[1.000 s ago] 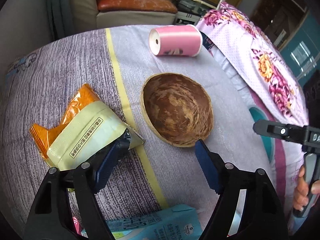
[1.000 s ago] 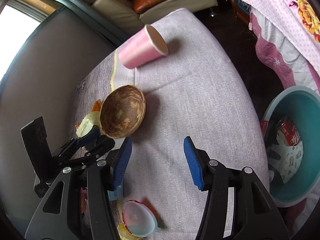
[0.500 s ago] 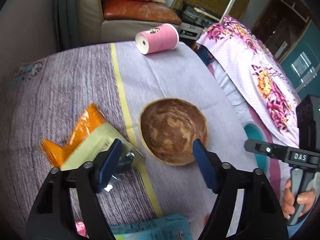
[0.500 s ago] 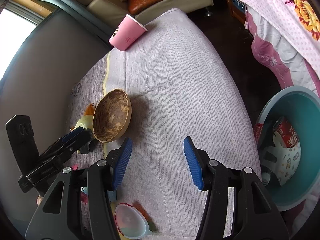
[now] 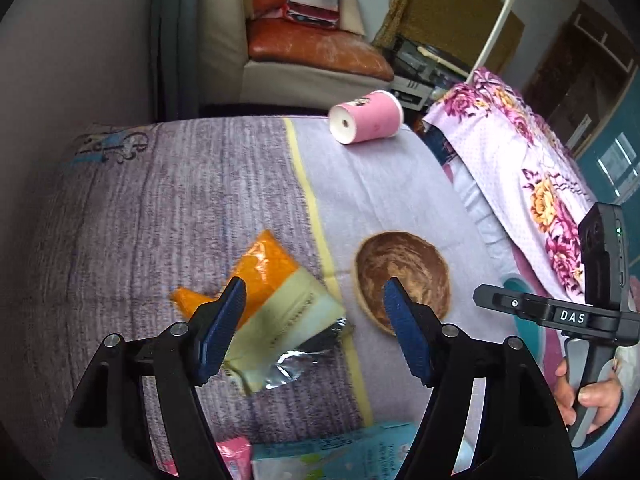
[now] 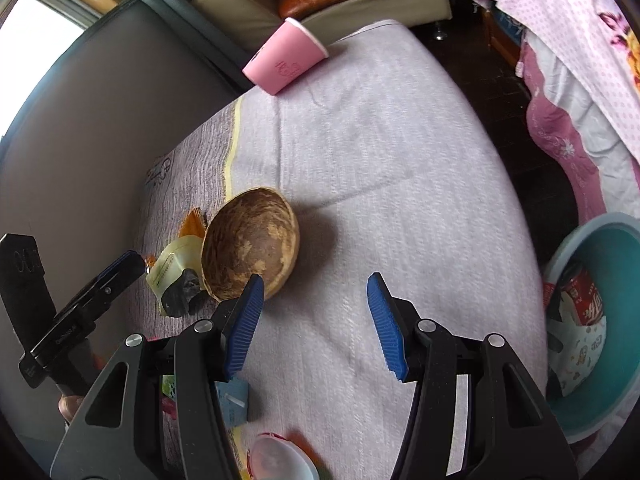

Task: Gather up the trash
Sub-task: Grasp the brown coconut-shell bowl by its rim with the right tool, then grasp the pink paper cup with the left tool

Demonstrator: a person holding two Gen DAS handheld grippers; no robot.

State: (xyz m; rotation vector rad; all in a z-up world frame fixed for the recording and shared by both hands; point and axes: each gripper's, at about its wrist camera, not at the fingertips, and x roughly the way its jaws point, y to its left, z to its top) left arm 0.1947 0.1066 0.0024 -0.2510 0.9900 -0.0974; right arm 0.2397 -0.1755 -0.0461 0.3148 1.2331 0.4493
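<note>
Bed or couch draped in a grey-lilac striped cloth (image 5: 168, 216), one yellow stripe running down it; sofa and flowered bedding behind. Landmark: brown coconut-shell bowl (image 5: 402, 276), mid-cloth. Orange-and-cream snack wrapper (image 5: 280, 308) lies flat just left of the bowl, torn foil end toward the camera. Pink paper cup (image 5: 366, 122) lies on its side far beyond the bowl, at the cloth's far edge. Teal bin (image 6: 600, 328) off the cloth to the bowl's right, a red can inside. Left gripper (image 5: 312, 320) tilts steeply down above the wrapper, jaws just narrowed yet parted, gripping nothing. Right gripper (image 6: 316, 320) pitched down beside the bowl, jaws apart, empty.
</note>
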